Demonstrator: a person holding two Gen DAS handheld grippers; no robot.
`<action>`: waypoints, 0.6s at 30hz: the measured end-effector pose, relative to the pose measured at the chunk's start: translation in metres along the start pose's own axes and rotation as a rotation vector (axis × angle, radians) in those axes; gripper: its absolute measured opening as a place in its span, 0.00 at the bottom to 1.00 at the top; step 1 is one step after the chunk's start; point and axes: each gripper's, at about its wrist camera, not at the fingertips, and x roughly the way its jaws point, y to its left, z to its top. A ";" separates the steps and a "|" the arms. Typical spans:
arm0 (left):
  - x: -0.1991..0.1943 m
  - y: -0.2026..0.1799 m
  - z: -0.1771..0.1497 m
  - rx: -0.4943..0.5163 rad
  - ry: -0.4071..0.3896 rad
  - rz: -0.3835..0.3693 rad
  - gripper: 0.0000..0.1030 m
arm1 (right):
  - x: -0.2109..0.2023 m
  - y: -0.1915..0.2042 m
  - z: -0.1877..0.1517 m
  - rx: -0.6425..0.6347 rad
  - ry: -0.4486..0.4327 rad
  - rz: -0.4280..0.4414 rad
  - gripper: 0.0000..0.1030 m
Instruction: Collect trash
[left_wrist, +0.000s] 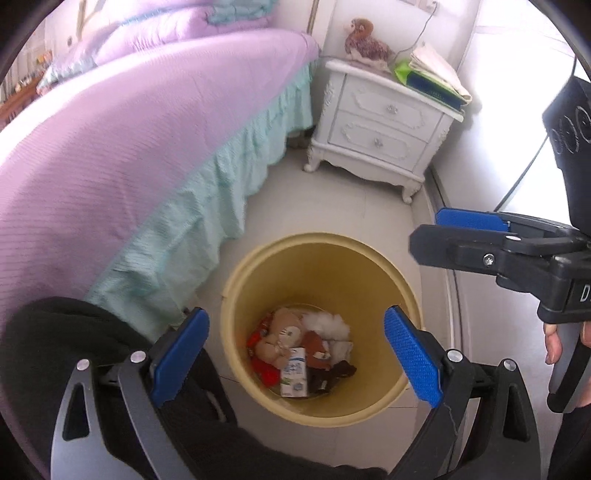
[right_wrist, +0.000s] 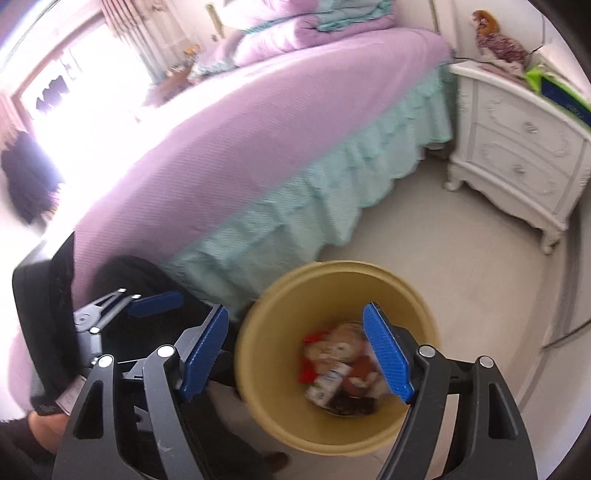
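A yellow round bin (left_wrist: 325, 273) stands on the floor beside the bed. Inside it lie a small brown plush toy (left_wrist: 282, 334), a white carton (left_wrist: 295, 374), red wrappers (left_wrist: 266, 370) and white tissue (left_wrist: 328, 322). My left gripper (left_wrist: 295, 354) hangs above the bin, open, with nothing between its blue pads. My right gripper (right_wrist: 297, 350) also hovers over the bin (right_wrist: 332, 267), open and empty. In the left wrist view the right gripper (left_wrist: 424, 234) reaches in from the right, over the bin's far right rim. The left gripper's blue pad (right_wrist: 157, 301) shows at the left in the right wrist view.
A bed (left_wrist: 110, 140) with a purple cover and teal skirt runs along the left. A white nightstand (left_wrist: 380, 122) holding a plush animal (left_wrist: 365, 40) and papers stands behind the bin. A white wall panel (left_wrist: 491, 110) is at the right. A person's dark-clothed leg (left_wrist: 55, 347) is low left.
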 end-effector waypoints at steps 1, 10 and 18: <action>-0.008 0.004 -0.001 0.001 -0.017 0.021 0.93 | 0.000 0.007 0.002 -0.007 -0.019 0.015 0.71; -0.085 0.061 -0.017 -0.109 -0.164 0.223 0.95 | 0.012 0.102 0.034 -0.172 -0.111 0.192 0.79; -0.166 0.134 -0.051 -0.293 -0.240 0.531 0.96 | 0.018 0.205 0.060 -0.363 -0.185 0.372 0.88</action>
